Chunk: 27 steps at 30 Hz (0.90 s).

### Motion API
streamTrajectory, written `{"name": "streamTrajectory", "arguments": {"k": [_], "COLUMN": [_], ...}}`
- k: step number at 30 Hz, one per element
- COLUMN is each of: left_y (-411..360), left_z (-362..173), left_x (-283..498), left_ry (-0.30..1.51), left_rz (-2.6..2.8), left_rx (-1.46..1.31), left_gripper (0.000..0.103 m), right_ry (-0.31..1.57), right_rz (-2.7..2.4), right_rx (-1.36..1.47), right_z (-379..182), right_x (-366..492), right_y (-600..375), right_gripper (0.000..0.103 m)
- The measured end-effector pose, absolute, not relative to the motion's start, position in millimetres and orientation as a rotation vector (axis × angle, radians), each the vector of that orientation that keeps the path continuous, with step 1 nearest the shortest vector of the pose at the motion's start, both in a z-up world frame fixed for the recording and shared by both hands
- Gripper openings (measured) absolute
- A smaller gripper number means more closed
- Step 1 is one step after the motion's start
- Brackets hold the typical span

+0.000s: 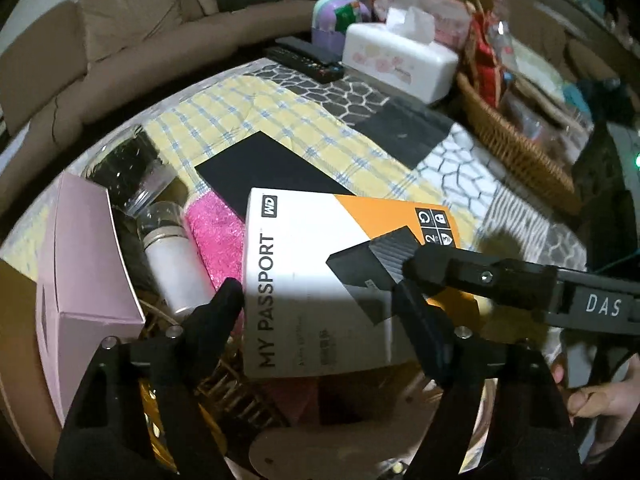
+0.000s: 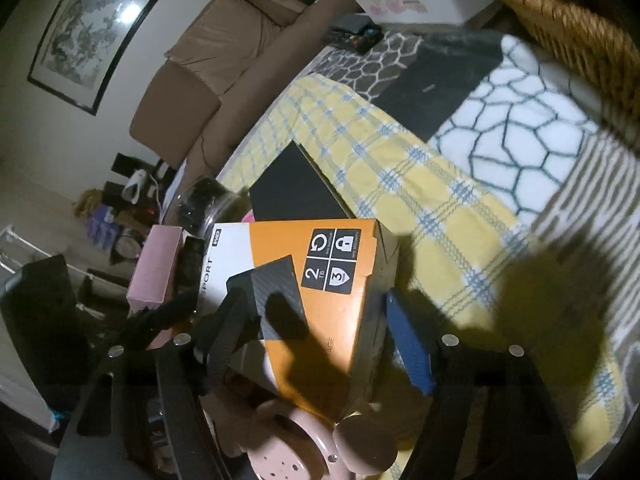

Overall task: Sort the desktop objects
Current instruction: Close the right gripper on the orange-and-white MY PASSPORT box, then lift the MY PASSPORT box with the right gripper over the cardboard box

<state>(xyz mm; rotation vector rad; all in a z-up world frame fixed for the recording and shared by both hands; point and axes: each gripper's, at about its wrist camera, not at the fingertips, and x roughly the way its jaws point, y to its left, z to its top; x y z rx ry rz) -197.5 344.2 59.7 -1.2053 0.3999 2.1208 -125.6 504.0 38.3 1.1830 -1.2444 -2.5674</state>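
While both grippers straddle hard-drive box (image 1: 320, 276) — contact unclear.

The WD My Passport hard-drive box (image 1: 316, 276) – white and orange, a black drive pictured on its face – lies tilted atop a pile: pink box (image 1: 84, 256), white bottle (image 1: 176, 268), glittery pink pouch (image 1: 218, 240), black card (image 1: 264, 172).

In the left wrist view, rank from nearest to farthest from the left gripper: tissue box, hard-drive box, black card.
1. hard-drive box, between the left gripper's fingers.
2. black card, just beyond, centre.
3. tissue box, far end, right.
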Motion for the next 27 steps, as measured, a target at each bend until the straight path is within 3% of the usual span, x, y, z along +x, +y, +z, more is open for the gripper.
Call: {"name": "streamTrajectory", "arguments": {"k": [2, 14, 21, 27], "left_y": [340.1, 298.3, 220.9, 121.5], "left_z": [64.6, 162.8, 216.8, 247.1], "left_x": [-199.7, -163.7, -143.1, -121.6], "left_ry": [0.366, 0.274, 0.192, 0.037], "left_rz": [2.126, 2.168, 2.236, 2.306], "left_rx": [-1.206, -1.012, -0.945, -0.938], "left_gripper": [0.064, 0.064, 0.064, 0.066], "right_ry": [-1.261, -1.100, -0.987, -0.762], "right_rz": [-2.564, -2.649, -2.620, -2.577], "right_rx": [1.156, 0.980, 0.867, 0.880], "right_z": [42.0, 127.8, 191.5, 244.8], "right_x": [-123.0, -97.1, -81.3, -87.1], "right_y": [506.5, 480.6, 424.4, 343.1], "right_gripper": [0.074, 0.074, 0.074, 0.074]}}
